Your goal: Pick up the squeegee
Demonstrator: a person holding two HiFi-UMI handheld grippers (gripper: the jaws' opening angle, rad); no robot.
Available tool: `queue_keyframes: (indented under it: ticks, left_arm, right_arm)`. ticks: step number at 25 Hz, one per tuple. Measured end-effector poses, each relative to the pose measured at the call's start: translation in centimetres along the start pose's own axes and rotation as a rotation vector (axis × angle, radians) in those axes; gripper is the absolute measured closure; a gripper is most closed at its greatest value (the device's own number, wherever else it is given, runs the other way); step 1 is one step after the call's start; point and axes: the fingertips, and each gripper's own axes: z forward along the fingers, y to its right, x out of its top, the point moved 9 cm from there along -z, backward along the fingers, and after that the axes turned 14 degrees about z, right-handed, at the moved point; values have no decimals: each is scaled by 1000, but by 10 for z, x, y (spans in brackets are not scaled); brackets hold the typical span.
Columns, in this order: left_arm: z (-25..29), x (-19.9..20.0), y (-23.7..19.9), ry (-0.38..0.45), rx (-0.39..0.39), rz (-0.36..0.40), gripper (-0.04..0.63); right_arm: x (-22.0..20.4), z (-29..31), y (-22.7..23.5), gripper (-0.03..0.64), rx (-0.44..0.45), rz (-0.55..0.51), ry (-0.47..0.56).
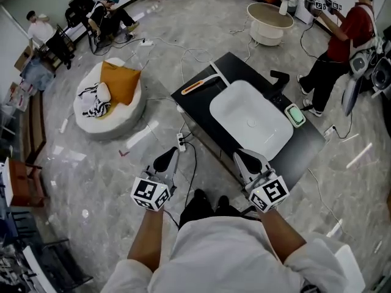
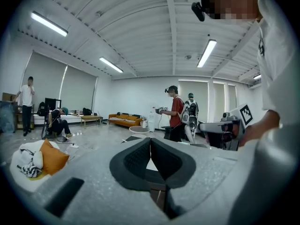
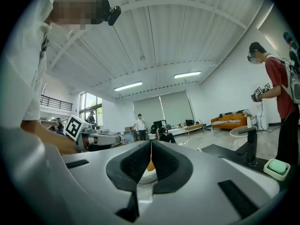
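The squeegee [image 1: 197, 86], with an orange handle and a pale blade, lies on the far left corner of the black table [image 1: 201, 112], beside the white basin [image 1: 250, 119]. My left gripper [image 1: 175, 152] is held over the floor just off the table's near left edge. Its jaws are shut with nothing between them, and its tips [image 2: 150, 140] meet. My right gripper [image 1: 237, 154] hovers at the table's near edge in front of the basin. It is also shut and empty, tips [image 3: 151, 143] together. Both grippers are well short of the squeegee.
A black faucet [image 1: 280, 76] and a green sponge in a tray [image 1: 295, 115] sit right of the basin. A power strip and cables [image 1: 181, 141] lie on the floor by the table. A person in a red shirt [image 1: 343, 34] stands at the far right. A white pouf with an orange cushion [image 1: 111, 95] stands to the left.
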Motion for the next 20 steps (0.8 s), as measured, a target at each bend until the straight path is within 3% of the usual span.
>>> queue_keyframes:
  ticks: [9, 20]
  left_arm:
    - [94, 3, -87, -24, -107, 49, 580]
    - [229, -17, -187, -137, -348, 107, 578]
  right_arm:
    - [18, 70, 41, 601, -68, -6, 9]
    - [29, 153, 94, 601, -249, -18, 29]
